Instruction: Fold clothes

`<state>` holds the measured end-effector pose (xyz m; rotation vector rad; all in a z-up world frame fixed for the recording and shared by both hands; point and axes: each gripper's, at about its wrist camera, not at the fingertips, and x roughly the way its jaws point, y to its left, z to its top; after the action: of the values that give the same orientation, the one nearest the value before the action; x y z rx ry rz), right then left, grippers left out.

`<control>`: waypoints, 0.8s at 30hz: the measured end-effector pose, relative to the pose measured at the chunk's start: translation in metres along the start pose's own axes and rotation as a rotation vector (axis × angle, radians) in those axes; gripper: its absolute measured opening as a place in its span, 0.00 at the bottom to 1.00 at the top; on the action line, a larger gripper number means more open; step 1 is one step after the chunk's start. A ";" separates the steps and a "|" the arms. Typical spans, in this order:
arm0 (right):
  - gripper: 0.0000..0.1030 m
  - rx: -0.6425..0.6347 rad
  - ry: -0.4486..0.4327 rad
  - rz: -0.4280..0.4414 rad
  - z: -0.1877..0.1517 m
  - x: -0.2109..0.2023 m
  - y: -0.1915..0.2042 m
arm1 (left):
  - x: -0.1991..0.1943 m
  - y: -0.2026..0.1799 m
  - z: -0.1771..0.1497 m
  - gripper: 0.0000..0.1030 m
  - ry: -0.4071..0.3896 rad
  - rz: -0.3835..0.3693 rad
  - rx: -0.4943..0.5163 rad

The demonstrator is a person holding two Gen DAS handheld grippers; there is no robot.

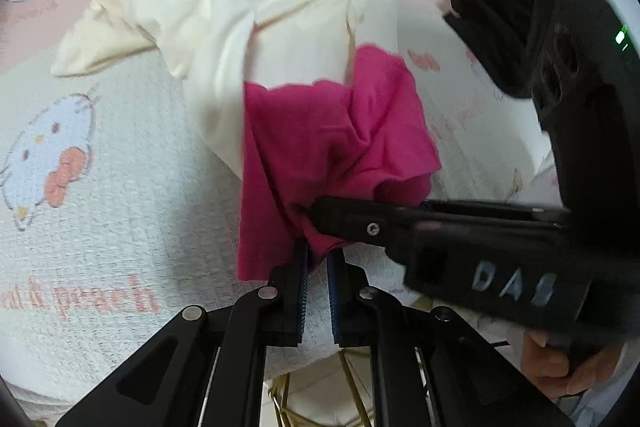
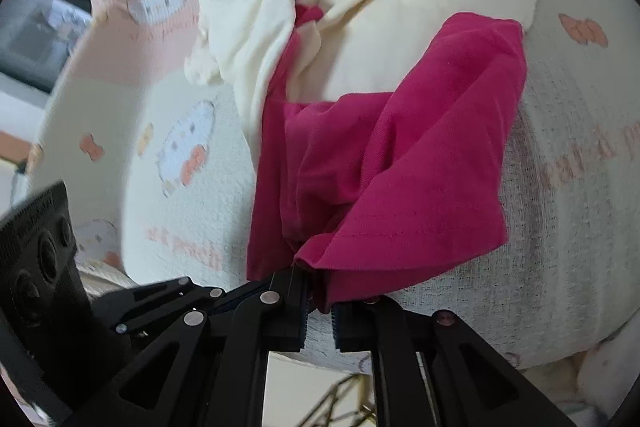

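Hard to read the garment (image 1: pixel 320 131) here: it's a bunched heap, magenta part in front, cream part behind, and I can't tell if that's one piece or two. It lies on the cat-print towel (image 1: pixel 100 187) covering the table, with the magenta end pulled toward me at the near edge. Both views are blurry, and the fisheye rim cuts off the far cream end in my right view.

My left gripper (image 1: pixel 318 259) points steeply down at the near edge, fingers nearly together with a magenta fold caught between the pads. From the left camera I see my right gripper (image 1: pixel 320 215) reaching in sideways from the right, tip buried in the same magenta bunch, so its tips are hidden there. My hand (image 1: pixel 560 367) on its handle is half cut off at the bottom.

In the right view my right gripper (image 2: pixel 320 291) has a narrow gap, magenta hem tucked in it; looks pinched, though the exact contact is murky
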<state>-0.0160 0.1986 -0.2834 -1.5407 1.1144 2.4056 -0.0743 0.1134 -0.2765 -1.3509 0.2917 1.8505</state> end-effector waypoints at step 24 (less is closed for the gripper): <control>0.67 0.316 -0.093 0.069 -0.002 -0.029 -0.082 | -0.015 0.069 0.016 0.82 -0.100 -0.170 -0.351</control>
<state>0.0347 0.2661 -0.3041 -1.2973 1.4640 2.1807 -0.1331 0.0714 -0.2752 -1.4566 -0.2046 1.8741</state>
